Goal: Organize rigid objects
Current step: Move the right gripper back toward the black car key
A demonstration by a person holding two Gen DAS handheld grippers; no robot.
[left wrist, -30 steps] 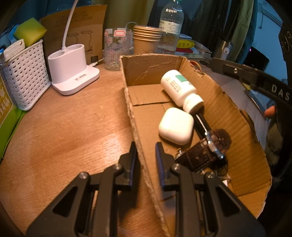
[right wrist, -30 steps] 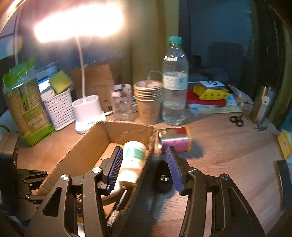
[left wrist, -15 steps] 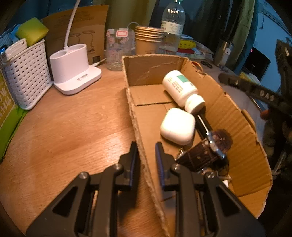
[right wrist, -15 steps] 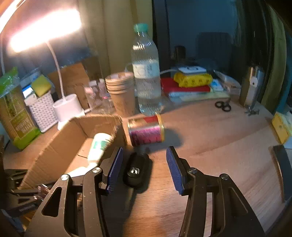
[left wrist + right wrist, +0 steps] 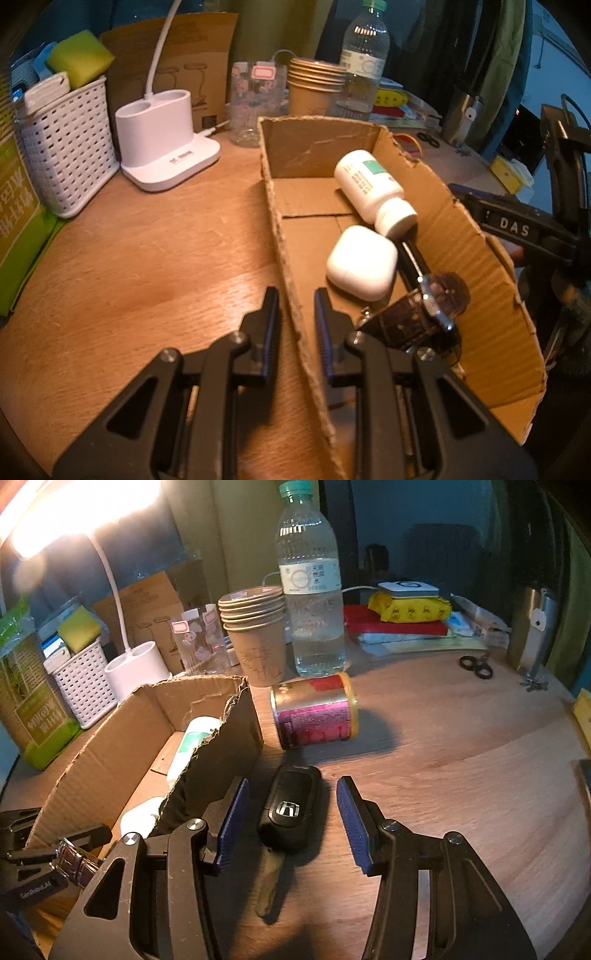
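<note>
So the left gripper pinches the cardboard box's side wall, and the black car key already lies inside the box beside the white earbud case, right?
Not quite. The black car key lies on the wooden table outside the brown cardboard box, between the open blue pads of the right gripper, as the right wrist view shows. The left gripper does pinch the box's side wall.

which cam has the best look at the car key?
Right wrist: the car key lies in full view on the table, logo up, between the open fingers of the right gripper, untouched. Left wrist shows nothing of it; the wall of the cardboard box hides that side.
</note>
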